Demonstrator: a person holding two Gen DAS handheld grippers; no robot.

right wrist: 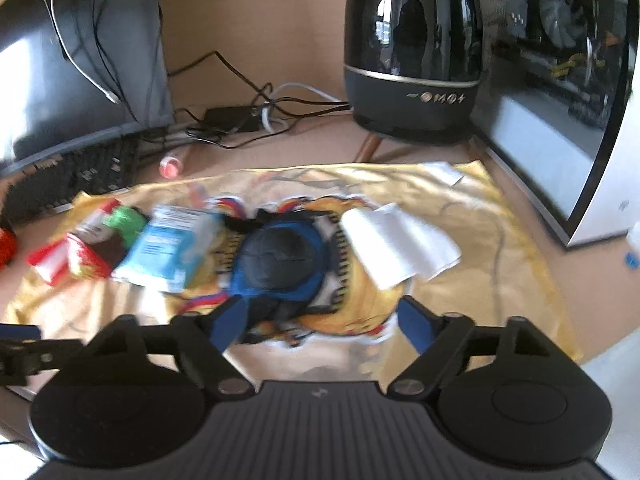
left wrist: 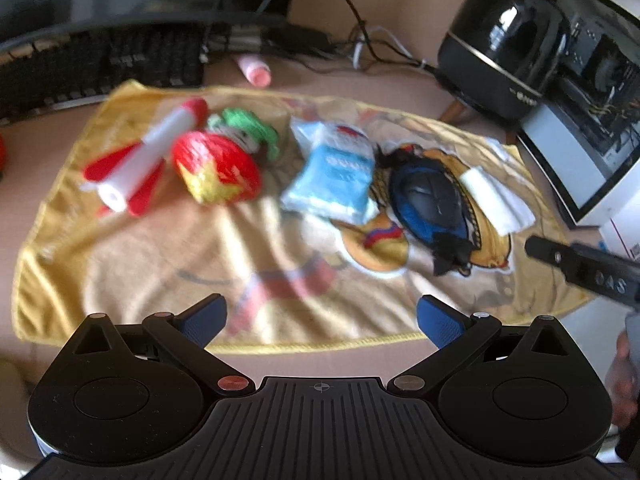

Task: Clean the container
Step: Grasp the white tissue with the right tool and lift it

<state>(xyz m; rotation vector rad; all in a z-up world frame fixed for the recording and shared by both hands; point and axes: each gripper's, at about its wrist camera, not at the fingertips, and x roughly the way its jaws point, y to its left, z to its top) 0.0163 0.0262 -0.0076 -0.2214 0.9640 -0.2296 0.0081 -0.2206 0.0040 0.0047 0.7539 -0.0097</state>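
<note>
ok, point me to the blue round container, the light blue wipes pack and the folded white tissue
blue round container (right wrist: 278, 260): right wrist view, middle of its dark lid.
light blue wipes pack (left wrist: 334, 176): left wrist view, centre of its printed face.
folded white tissue (right wrist: 400, 246): right wrist view, middle of the top fold.

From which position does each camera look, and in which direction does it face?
Left wrist: sits behind the open left gripper, faces across the yellow towel toward the keyboard; the right gripper's finger and a hand show at right.
Right wrist: sits behind the open right gripper, faces the round blue container and black speaker.
Shared: towel, container, white tissue, blue packet, speaker.
</note>
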